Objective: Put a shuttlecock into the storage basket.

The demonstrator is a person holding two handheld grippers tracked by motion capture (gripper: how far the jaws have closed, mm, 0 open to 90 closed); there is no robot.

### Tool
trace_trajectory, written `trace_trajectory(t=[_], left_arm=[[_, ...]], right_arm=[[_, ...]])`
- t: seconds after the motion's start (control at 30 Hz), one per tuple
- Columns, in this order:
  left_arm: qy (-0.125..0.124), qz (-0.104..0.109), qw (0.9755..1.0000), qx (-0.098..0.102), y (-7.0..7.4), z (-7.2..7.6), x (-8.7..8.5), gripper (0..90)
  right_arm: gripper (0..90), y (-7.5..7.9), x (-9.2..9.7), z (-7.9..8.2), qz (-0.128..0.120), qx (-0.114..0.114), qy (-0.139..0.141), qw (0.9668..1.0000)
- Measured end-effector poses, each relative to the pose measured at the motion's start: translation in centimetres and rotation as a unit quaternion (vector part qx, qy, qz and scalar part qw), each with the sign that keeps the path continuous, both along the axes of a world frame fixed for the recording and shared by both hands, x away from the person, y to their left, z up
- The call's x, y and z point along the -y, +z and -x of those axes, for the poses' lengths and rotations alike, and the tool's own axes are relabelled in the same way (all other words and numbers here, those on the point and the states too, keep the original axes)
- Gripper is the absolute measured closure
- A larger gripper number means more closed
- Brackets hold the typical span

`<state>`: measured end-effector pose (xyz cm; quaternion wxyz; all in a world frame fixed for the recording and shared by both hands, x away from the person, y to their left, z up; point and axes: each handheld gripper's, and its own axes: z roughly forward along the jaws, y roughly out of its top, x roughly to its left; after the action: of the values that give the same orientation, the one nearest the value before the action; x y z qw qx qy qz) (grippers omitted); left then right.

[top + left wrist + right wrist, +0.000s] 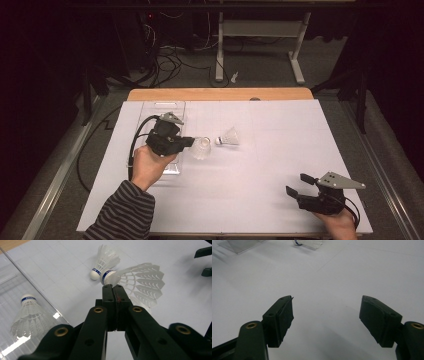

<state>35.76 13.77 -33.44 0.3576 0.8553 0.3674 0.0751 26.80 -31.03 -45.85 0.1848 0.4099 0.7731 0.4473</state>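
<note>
1. I count three shuttlecocks: one gripped shuttlecock (136, 281), one loose shuttlecock (103, 261) on the table sheet, one boxed shuttlecock (28, 313).
2. One clear plastic box (165, 107).
3. Two grippers: my left gripper (112, 286) and my right gripper (325, 317).
4. One white table sheet (260, 190).

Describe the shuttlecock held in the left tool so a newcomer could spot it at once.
Start at the clear tray on the table's left side. Just right of it, the left tool is clamped on a shuttlecock by its feather skirt. Unlike the loose shuttlecock lying beside it, this one is pinched and lifted.
</note>
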Motion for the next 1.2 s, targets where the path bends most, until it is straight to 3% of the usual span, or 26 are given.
trace_trajectory(t=[0.5,1.2], left_arm=[[0.035,0.002,0.9994,0.005,0.6,-0.8,-2.0,89.3],[0.087,0.004,0.9962,-0.001,0.2,-3.2,-4.1,89.4]], right_arm=[[27.7,0.0,0.0,0.0,0.001,0.000,0.000,1.0000],[27.7,0.0,0.0,0.0,0.001,0.000,0.000,1.0000]])
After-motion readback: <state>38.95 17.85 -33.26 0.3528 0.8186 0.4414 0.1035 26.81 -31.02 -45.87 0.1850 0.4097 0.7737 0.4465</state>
